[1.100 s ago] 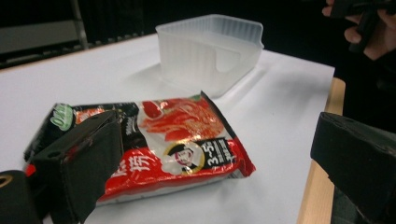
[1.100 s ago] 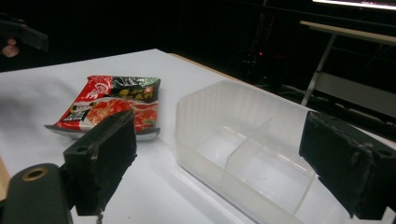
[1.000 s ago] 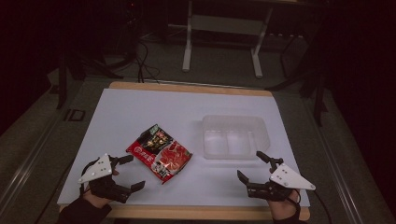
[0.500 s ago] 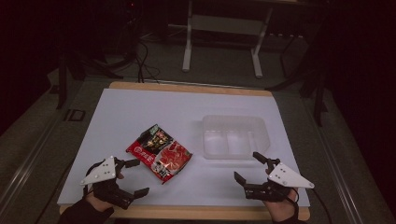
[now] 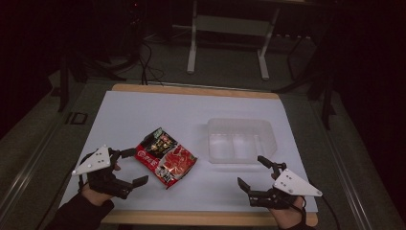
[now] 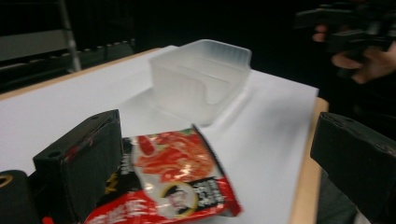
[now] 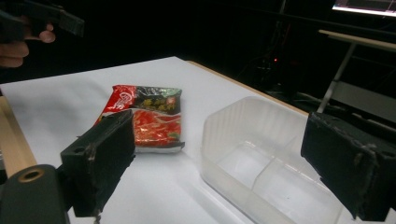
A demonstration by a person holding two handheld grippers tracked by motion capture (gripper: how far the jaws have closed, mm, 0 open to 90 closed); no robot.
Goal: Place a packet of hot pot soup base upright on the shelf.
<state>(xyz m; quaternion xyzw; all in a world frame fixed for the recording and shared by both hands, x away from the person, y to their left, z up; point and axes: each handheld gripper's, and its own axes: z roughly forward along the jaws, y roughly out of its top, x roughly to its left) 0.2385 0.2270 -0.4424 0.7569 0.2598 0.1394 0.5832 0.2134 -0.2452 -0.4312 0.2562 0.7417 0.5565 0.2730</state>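
A red and black noodle packet [image 5: 164, 156] lies flat on the white table top, left of centre. My left gripper [image 5: 138, 166] stands open just left of it, one jaw by the packet's near corner and one by its far corner, without touching it as far as I can tell. Between the left gripper's own jaws the packet [image 6: 175, 184] fills the foreground. My right gripper [image 5: 253, 170] is open near the front edge, just in front of a clear plastic container [image 5: 239, 139]. Its camera looks over the container [image 7: 275, 158] and the packet [image 7: 149, 121].
The white sheet [image 5: 191, 110] covers a wooden table whose front edge [image 5: 201, 218] runs just beyond the person's hands. The container has an inner divider. Behind the table are a metal frame [image 5: 227, 28] and cables on a dark floor.
The left gripper has moved right toward the packet, its jaws now on either side of the packet's left end. The right gripper has shifted slightly left.
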